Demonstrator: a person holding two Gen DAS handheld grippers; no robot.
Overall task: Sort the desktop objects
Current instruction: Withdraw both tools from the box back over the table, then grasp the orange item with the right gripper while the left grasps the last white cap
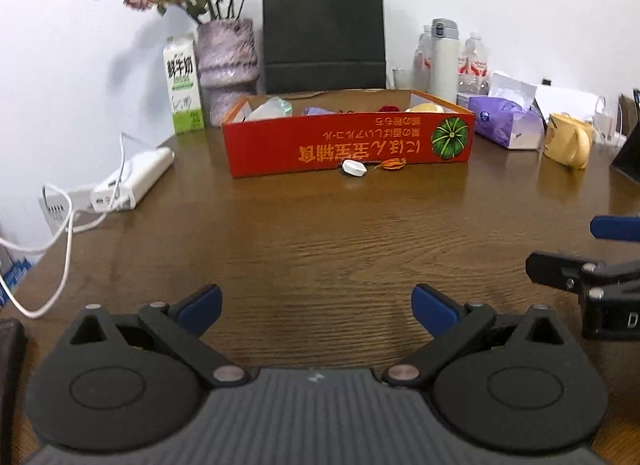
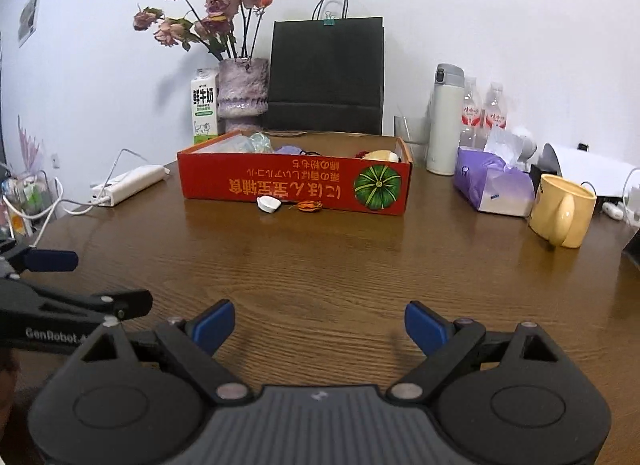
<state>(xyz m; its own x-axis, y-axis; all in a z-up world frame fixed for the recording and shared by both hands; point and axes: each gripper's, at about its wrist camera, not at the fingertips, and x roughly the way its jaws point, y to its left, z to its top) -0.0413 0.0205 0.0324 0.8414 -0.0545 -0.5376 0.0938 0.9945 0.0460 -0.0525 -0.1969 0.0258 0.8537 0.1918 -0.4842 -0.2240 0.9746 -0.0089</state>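
Both tools hang low over the near edge of the wooden bench (image 2: 320, 265), side by side and pointing toward the far edge. The left tool (image 1: 316, 307) has its blue pads spread wide with only bare wood between them. The right tool (image 2: 319, 323) is likewise spread, nothing between its pads; its tip also shows at the right edge of the left wrist view.

The red cardboard box (image 2: 294, 179) sits near the middle of the bench toward the far edge, its long printed side facing the tools, with the print upside down and a green pumpkin picture at its right end. Several small things lie inside it, among them something clear, something purple and something pale yellow; they are too hidden to name.

On the bench, touching or just beside the box's front wall, lie a small white cap-like piece (image 2: 269, 204) and, just to its right, a small dried orange pod (image 2: 307, 206).

Toward the left edge a white power strip (image 1: 132, 179) lies with white cables. At the far edge stand a milk carton (image 2: 205, 105), a vase of dried roses (image 2: 243, 87) and a black paper bag (image 2: 326, 73). Toward the right edge are a white flask (image 2: 444, 117), 2 water bottles, a purple tissue pack (image 2: 492, 185) and a yellow mug (image 2: 562, 211).
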